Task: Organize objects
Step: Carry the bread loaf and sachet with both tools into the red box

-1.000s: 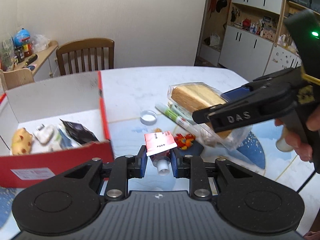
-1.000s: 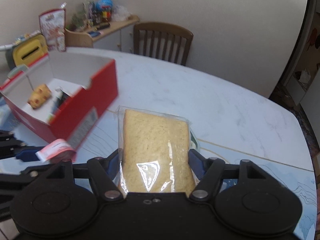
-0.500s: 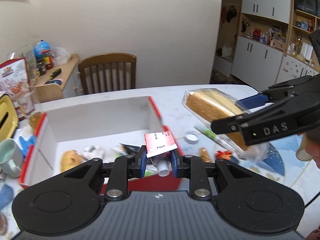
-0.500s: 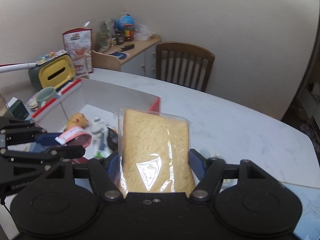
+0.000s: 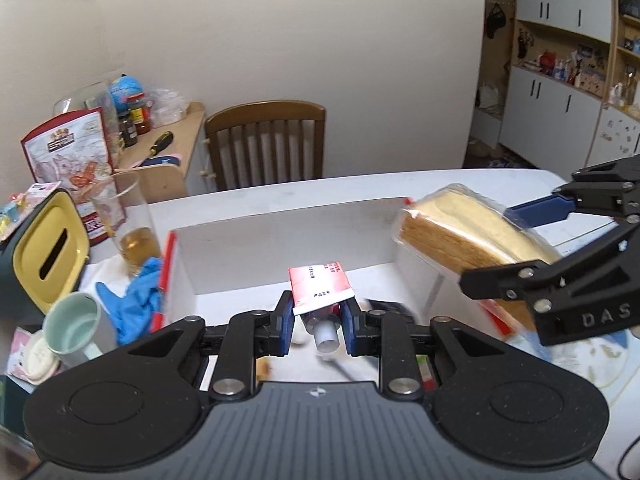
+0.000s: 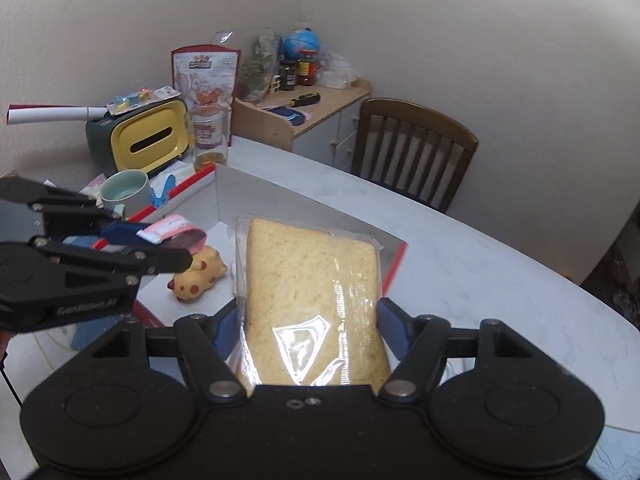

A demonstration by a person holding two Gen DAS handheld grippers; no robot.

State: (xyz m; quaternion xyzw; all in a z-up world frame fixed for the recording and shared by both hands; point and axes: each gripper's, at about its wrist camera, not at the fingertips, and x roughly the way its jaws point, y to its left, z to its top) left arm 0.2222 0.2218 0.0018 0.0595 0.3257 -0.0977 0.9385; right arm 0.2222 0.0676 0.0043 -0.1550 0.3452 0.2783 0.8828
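Red-edged box [image 5: 280,236] sat open on white table [image 6: 460,256], white inside. Above it, left gripper [image 5: 316,316], fingers narrow, clamped on small red-and-white tube [image 5: 320,292], white nozzle pointing back at camera. Right gripper [image 6: 308,320], fingers fairly wide, clamped on bagged bread [image 6: 316,292] by both sides, slab sticking forward over box's far corner.

Judged as step in hand: lowering both items into box and letting go. Best done one at a time, since grippers hung close together over same opening. Tube better dropped first into bare floor near back wall, low enough not to bounce. Bread better laid flat after, squeeze kept light to avoid crushing slices, plastic wrap likely slippery. Worth clearing box's side wall with bread's front edge before descending, as slab looked nearly as wide as free space.

Inside box: yellow spotted toy [image 6: 198,276] lying on floor below left gripper, plus dark and pale items near front, too blurred to name. Beside box on left: pale green mug [image 5: 76,328], blue glove [image 5: 132,304], glass [image 5: 130,224] holding amber liquid at bottom, yellow-lidded bin [image 5: 48,256]. Mug's contents not visible.
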